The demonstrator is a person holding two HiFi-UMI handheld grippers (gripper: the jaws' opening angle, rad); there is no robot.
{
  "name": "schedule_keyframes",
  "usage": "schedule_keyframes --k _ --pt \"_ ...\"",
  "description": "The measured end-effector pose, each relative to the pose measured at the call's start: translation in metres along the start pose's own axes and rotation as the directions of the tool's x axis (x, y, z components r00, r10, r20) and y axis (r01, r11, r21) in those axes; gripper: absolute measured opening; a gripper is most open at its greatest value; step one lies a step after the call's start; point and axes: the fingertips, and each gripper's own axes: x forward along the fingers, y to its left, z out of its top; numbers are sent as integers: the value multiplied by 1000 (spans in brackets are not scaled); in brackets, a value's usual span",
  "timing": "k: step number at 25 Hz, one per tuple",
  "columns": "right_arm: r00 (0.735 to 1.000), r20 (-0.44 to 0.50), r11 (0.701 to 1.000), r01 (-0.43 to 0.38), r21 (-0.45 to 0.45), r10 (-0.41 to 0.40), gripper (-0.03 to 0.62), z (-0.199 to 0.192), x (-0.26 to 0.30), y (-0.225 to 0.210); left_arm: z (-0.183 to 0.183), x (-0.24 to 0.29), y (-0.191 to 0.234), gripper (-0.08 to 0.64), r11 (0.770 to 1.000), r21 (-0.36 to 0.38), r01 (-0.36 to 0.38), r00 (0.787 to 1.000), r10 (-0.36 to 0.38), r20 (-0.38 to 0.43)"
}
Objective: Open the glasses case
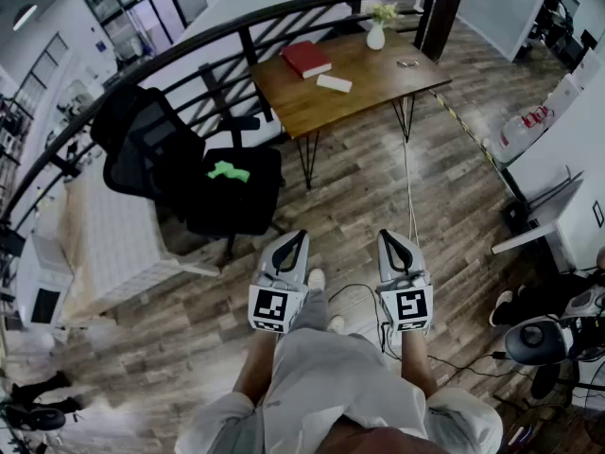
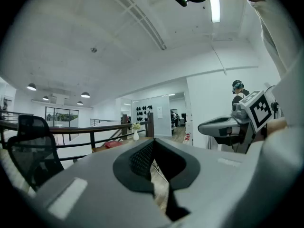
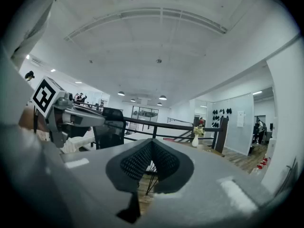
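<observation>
Wooden table (image 1: 378,95) carries the glasses case (image 1: 334,83), well beyond left hand-held gripper (image 1: 301,237) and right hand-held gripper (image 1: 387,236), both closed, empty.

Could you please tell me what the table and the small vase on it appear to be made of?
Table: top looks like matte brown wood with grain; thin dark legs, probably metal. Vase: white and smooth, likely ceramic, but too small to confirm.
</observation>
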Motion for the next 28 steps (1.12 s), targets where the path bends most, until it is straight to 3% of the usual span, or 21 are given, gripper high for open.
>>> schedule_keyframes --k 13,28 --pt "1000 12 1000 13 14 -13 3 -2 31 -28 5 41 7 20 1000 16 2 1000 -2 18" --pt "1000 -25 1000 -3 15 3 3 1 158 -68 11 153 92 20 1000 12 1 1000 -1 20"
